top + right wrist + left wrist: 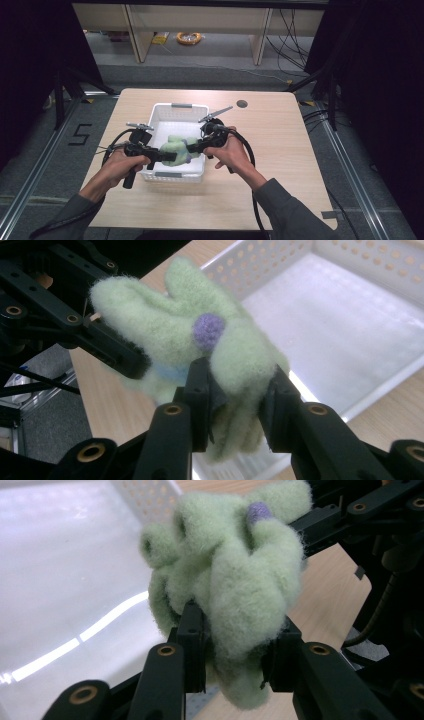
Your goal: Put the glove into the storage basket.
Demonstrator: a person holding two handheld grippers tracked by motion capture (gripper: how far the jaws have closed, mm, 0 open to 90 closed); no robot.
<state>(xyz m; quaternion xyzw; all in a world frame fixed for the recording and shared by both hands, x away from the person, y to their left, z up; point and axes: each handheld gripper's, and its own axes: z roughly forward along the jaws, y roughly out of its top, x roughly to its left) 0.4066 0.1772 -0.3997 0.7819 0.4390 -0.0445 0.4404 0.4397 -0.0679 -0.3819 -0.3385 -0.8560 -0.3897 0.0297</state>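
The left gripper point(167, 156) is grasping one end of a pale green fuzzy toy point(176, 148). In the left gripper view, its two black jaws are pressing into the plush of the toy point(230, 580) from both sides, and the fabric is bulging out between and below them.

The right gripper point(192, 147) is grasping the opposite end of the same toy. In the right gripper view, its jaws are likewise clenching on the toy point(200, 347), with a lobe of green plush hanging down between them. A small purple dot point(208, 331) is showing on the toy just above those jaws; the same purple dot point(258, 511) is showing near the top of the toy in the left gripper view.

The white basket point(177, 106) is serving as the landmark. The toy is hanging above the near half of the basket, between the two grippers, and is not touching the basket floor. The left hand point(117, 167) is sitting just outside the basket's left near corner; the right hand point(232, 152) is sitting just beside the basket's right wall. Both grippers are reaching inward over the basket rim toward each other.

The basket is standing on a light wooden table point(280, 150), near its middle. A dark round hole point(242, 104) in the tabletop is lying beyond the basket's far right corner.
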